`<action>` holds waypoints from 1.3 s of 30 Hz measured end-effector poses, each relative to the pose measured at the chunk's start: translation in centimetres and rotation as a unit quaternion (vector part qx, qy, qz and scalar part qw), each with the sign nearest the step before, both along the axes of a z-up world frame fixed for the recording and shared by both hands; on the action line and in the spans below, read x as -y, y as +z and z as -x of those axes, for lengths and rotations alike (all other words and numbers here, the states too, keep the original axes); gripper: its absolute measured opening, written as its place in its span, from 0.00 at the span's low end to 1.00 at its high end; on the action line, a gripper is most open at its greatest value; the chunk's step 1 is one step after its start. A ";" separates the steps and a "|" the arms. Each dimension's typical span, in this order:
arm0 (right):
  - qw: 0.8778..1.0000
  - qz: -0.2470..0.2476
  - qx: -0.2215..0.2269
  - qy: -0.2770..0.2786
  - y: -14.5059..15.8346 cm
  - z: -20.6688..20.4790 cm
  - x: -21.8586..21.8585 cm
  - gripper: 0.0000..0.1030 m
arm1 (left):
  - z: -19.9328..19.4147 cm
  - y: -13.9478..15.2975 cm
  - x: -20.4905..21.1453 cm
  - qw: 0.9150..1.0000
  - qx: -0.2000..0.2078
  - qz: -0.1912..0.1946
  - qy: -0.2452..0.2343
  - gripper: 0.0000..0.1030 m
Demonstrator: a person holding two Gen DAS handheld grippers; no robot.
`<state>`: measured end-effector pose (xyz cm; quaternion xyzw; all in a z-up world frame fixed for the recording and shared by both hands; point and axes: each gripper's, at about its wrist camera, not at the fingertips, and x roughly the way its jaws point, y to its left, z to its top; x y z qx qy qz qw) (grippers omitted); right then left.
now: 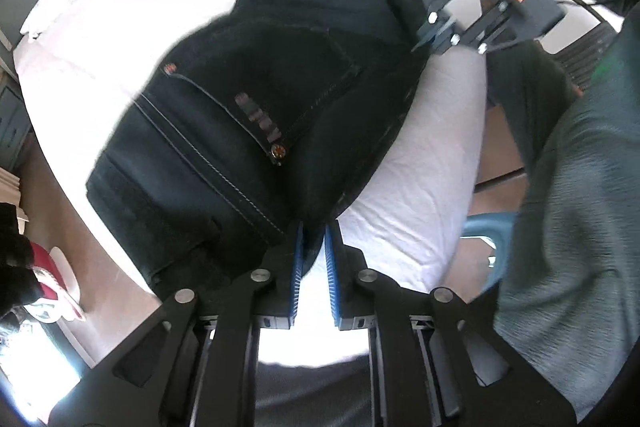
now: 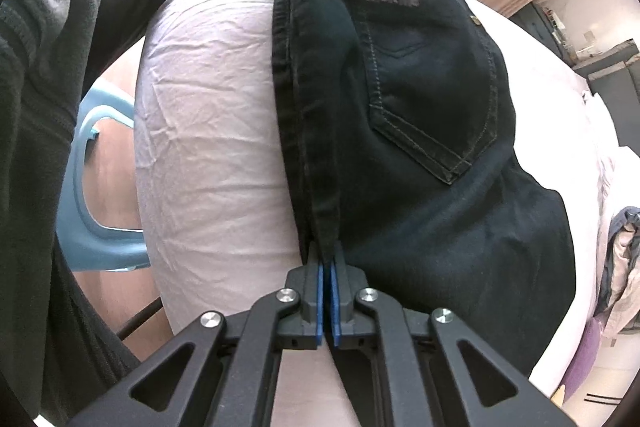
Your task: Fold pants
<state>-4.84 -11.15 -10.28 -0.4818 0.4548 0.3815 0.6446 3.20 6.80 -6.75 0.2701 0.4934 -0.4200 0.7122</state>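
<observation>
Dark jeans (image 2: pixel 420 99) held at both ends of one edge over the white bed (image 2: pixel 208 115).
Right tongs (image 2: pixel 326 267) clamp the folded seam; left tongs (image 1: pixel 314 231) pinch its far end, pads slightly parted.

Black linkage tool (image 2: pixel 326 267), blue ribbed pads (image 2: pixel 320 301) (silver pivot screws); grey fleece sleeve (image 2: pixel 44 39).

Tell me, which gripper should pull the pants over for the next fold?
Probably the right gripper: its jaws are shut tight on the edge of the pants. The left gripper has a gap between its jaws at the other end.
</observation>
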 end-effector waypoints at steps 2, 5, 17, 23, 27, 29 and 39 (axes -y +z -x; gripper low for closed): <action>1.000 0.004 0.013 0.002 -0.1 0.3 -0.1 0.06 | 0.0 2.0 0.1 1.000 0.001 0.004 -0.011 0.10; 1.000 0.004 0.025 -0.005 -0.1 0.6 0.0 0.07 | -0.3 4.9 1.2 0.999 -0.003 0.033 -0.018 0.10; 0.990 -0.062 0.073 -0.105 0.5 3.4 1.1 0.11 | -5.3 -3.6 12.1 0.992 -0.038 0.053 0.104 0.10; 0.924 -0.241 0.027 -0.294 5.3 2.7 10.5 0.62 | -5.4 -0.8 10.5 0.984 -0.037 0.097 0.146 0.11; 0.792 -0.375 0.026 -0.481 7.7 0.5 22.3 0.62 | -7.0 2.7 11.8 0.973 -0.023 0.159 0.163 0.11; 0.706 -0.438 0.031 -0.556 7.9 -0.5 29.0 0.62 | -8.2 2.2 13.5 0.973 -0.027 0.148 0.172 0.11; 0.377 -0.579 -0.007 -0.722 1.4 -3.6 48.0 0.63 | -10.7 -3.1 12.9 0.953 -0.141 0.132 0.235 0.10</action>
